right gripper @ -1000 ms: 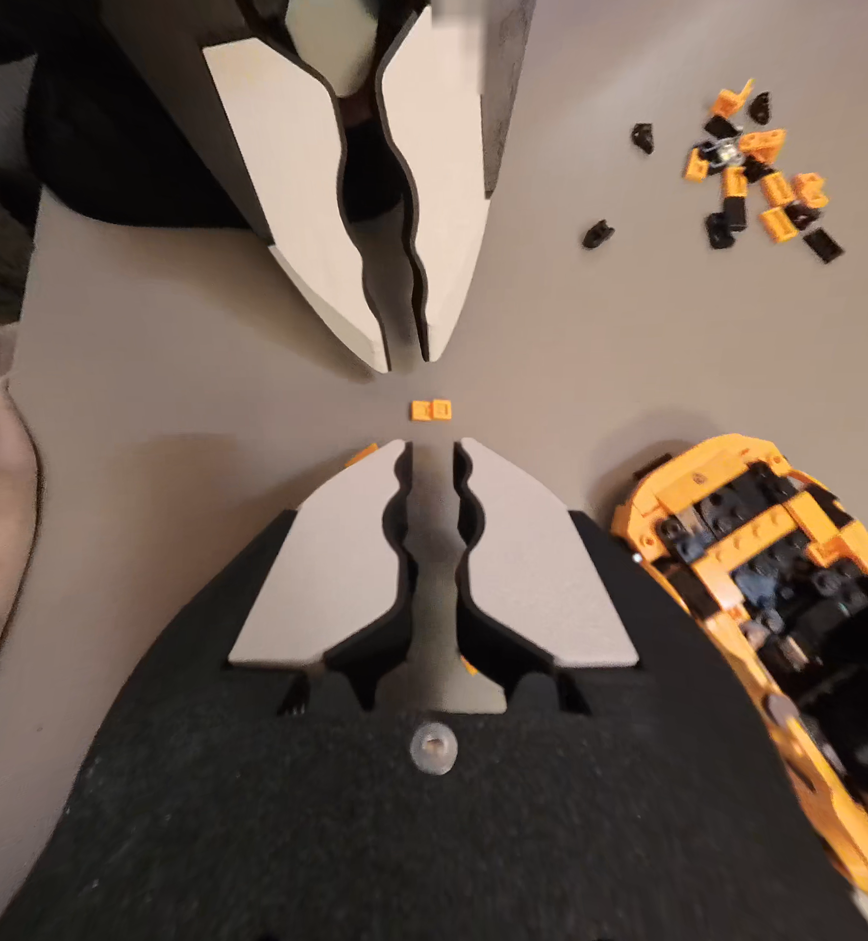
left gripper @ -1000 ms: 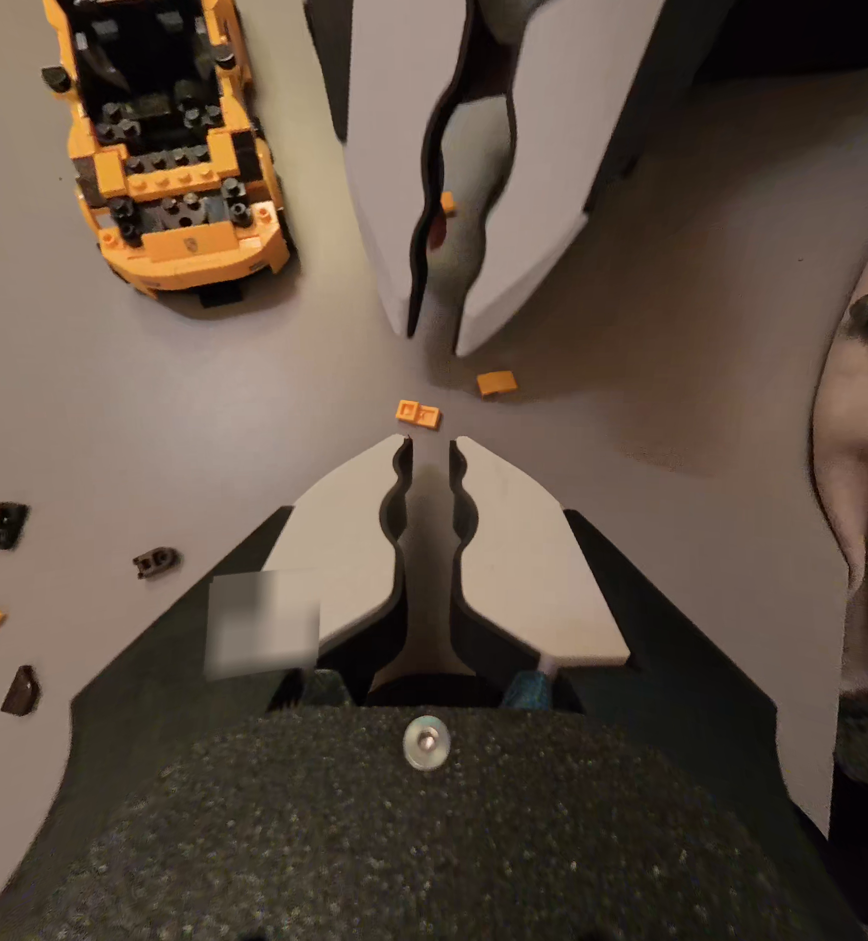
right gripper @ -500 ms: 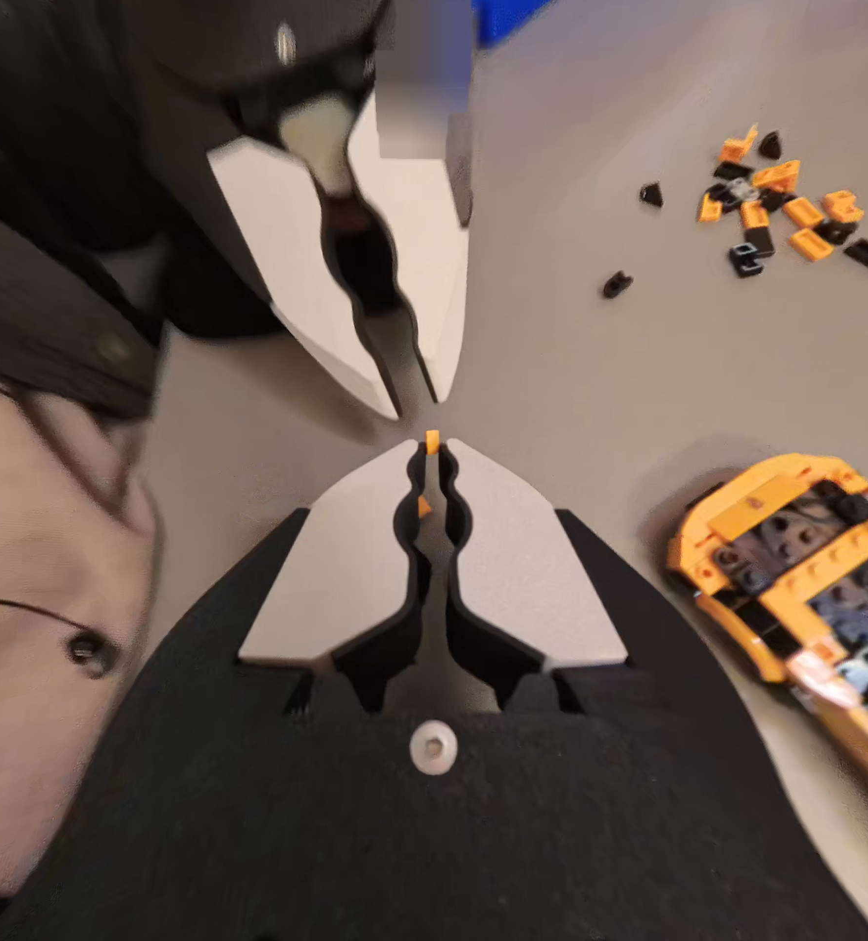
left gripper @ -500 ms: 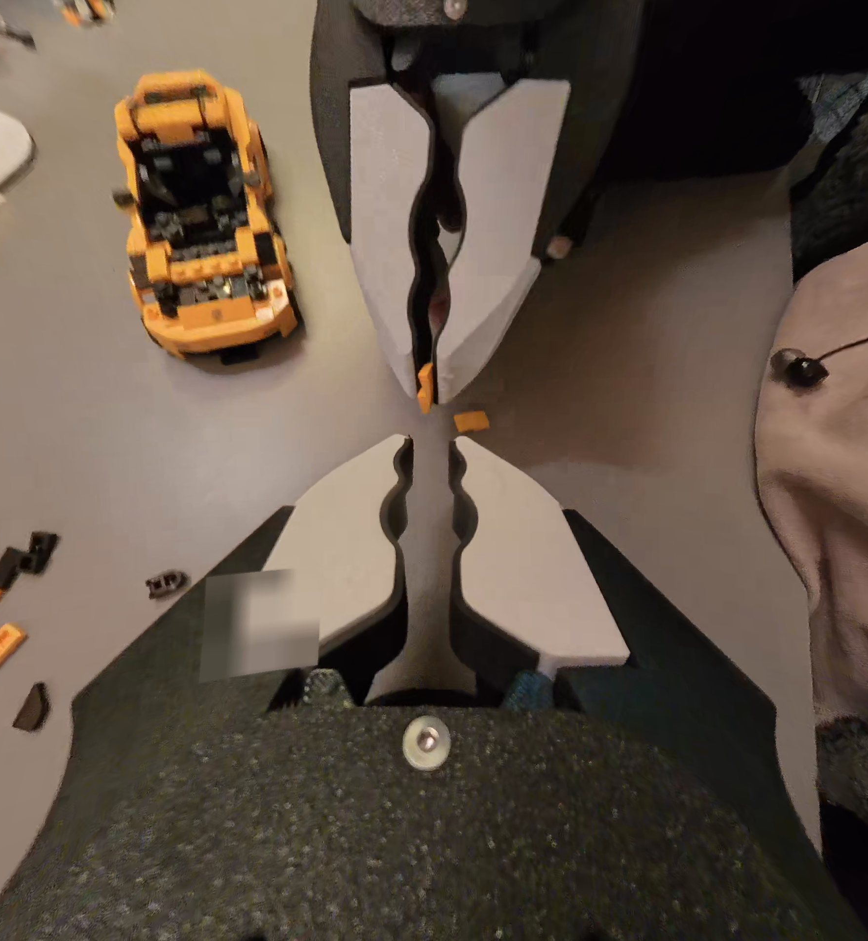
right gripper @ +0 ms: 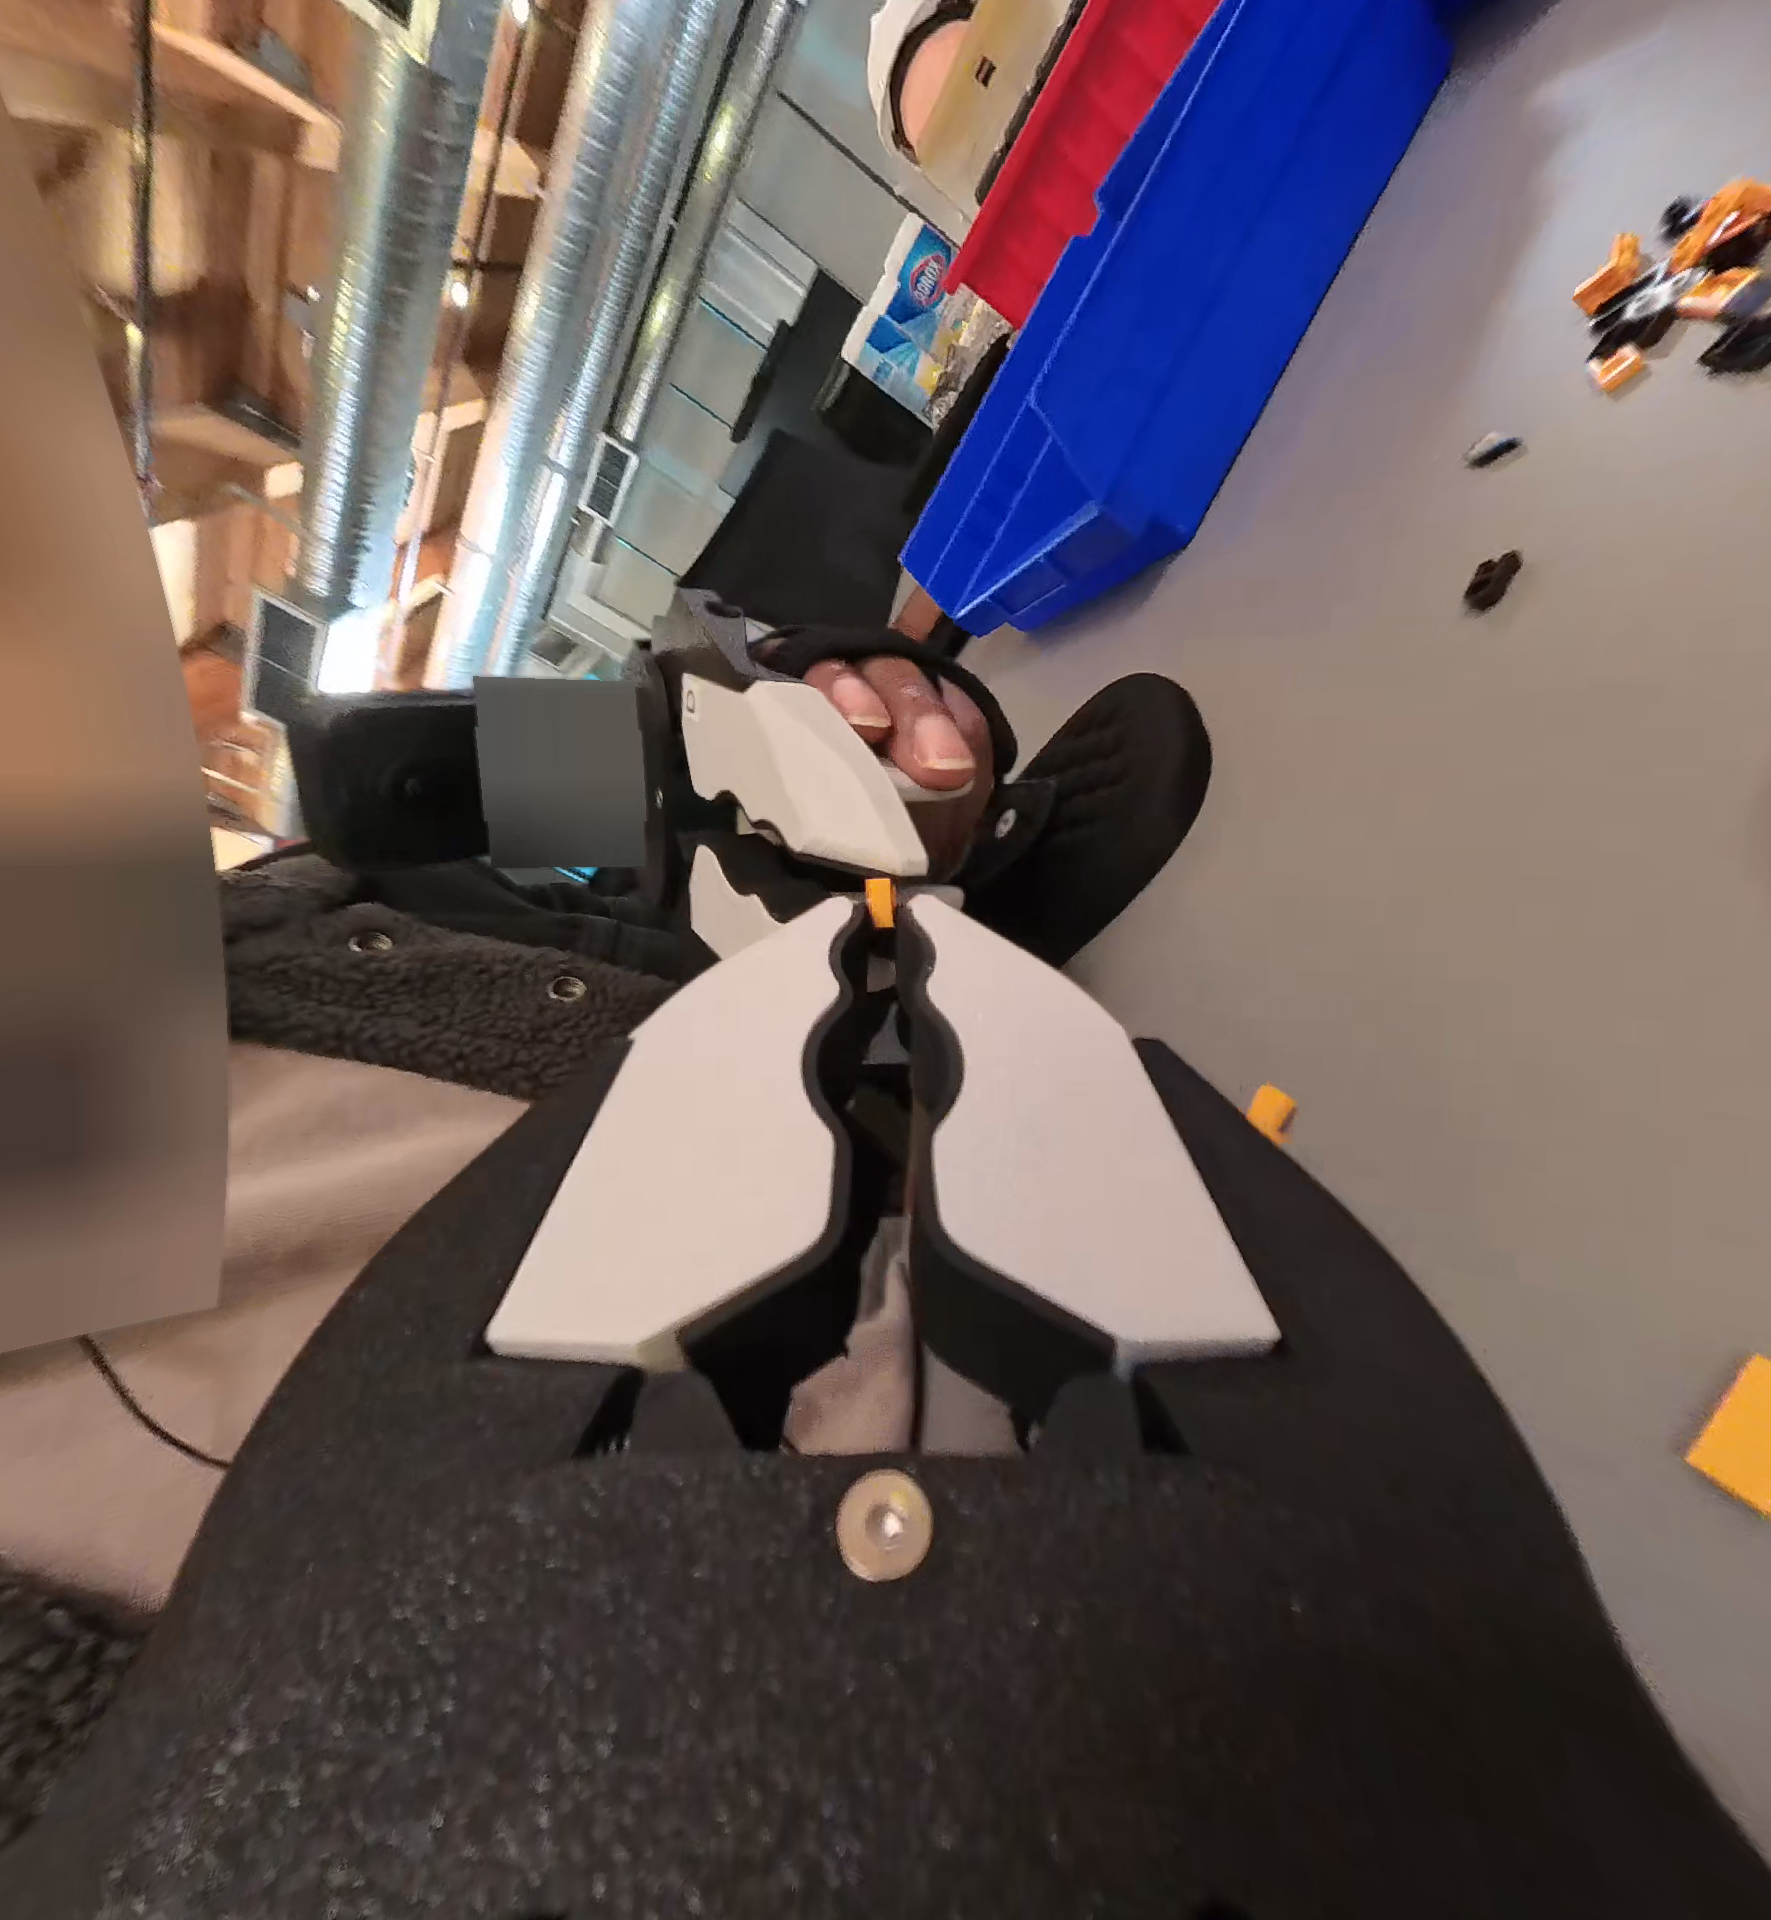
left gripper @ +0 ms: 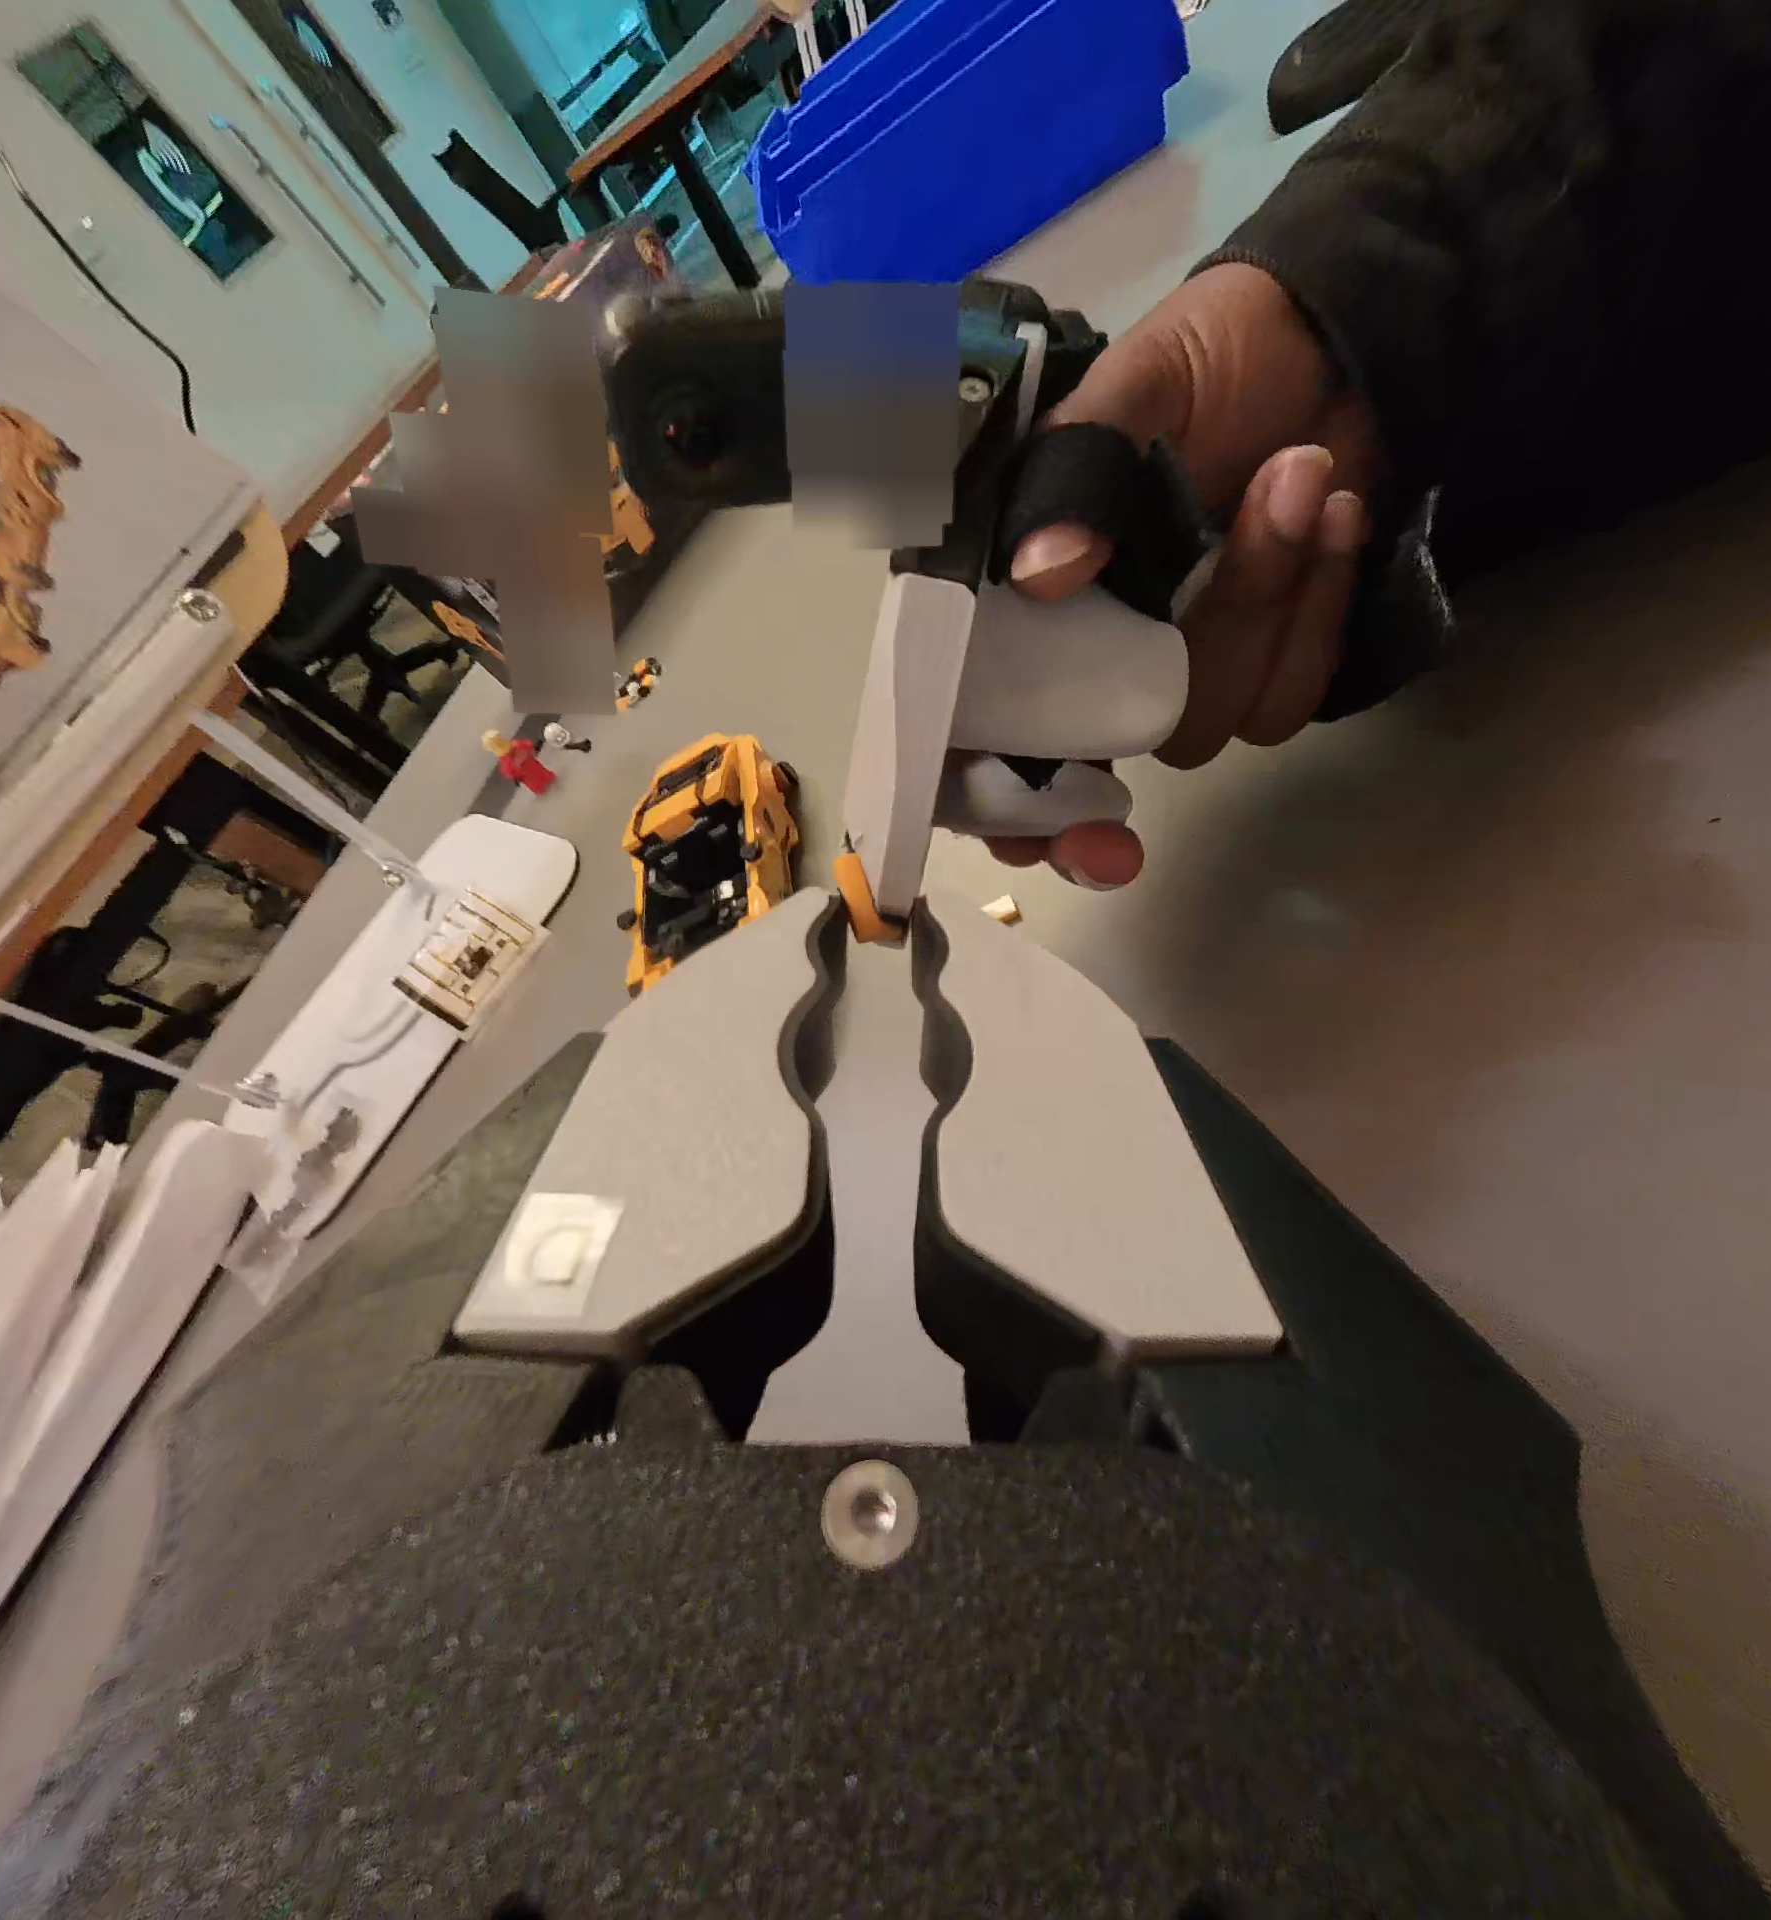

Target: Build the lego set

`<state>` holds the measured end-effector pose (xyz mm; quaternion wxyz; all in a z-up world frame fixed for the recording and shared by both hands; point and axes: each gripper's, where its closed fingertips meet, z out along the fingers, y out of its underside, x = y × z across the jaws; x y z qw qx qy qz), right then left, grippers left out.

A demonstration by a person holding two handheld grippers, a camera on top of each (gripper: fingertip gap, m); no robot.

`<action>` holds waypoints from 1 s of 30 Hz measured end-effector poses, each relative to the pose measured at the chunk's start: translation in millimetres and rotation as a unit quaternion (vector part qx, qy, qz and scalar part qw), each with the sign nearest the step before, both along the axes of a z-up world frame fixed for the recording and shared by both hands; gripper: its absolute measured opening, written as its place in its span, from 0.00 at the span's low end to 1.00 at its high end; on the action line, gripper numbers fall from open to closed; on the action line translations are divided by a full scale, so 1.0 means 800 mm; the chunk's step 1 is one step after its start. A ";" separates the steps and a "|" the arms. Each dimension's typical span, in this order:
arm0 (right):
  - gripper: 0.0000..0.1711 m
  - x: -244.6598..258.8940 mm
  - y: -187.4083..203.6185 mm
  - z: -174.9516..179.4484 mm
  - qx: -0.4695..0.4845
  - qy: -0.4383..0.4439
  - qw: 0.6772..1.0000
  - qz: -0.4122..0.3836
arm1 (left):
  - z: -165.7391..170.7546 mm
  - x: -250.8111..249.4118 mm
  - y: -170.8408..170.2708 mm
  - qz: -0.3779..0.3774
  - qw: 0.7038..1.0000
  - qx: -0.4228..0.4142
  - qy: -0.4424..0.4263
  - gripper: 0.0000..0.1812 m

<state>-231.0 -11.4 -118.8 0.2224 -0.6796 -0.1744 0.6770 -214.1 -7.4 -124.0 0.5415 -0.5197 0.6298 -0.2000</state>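
Left of the orange Lego car, white papers are lying on the grey table. Just right of the car, the right gripper is pinching a small orange plate, held aloft between the tips of the left gripper, whose fingers are standing slightly parted. The plate is likely light, rigid and slippery; its flat faces are offering the best hold. Blue bins are standing beyond.

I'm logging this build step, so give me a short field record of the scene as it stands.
right gripper: shut on the small orange piece, raised off the table
left gripper: jaws slightly apart, tips meeting that piece
orange car: partly built, on the grey table
loose parts pile: orange and black, far side
orange tile: lying flat alone
blue bins: table's edge
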 end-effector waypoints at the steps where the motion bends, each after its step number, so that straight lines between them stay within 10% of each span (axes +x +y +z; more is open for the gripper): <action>1: 0.02 0.003 -0.003 0.001 -0.012 0.011 1.000 0.004 | 0.001 0.003 -0.002 -0.004 1.000 0.005 0.000 0.06; 11: 0.09 0.097 0.013 -0.025 0.148 -0.140 0.976 -0.080 | -0.094 0.025 -0.016 -0.098 0.950 -0.260 0.142 0.05; 30: 0.08 0.099 0.002 -0.052 0.245 -0.252 0.935 -0.053 | -0.110 0.009 0.016 -0.093 0.919 -0.265 0.275 0.14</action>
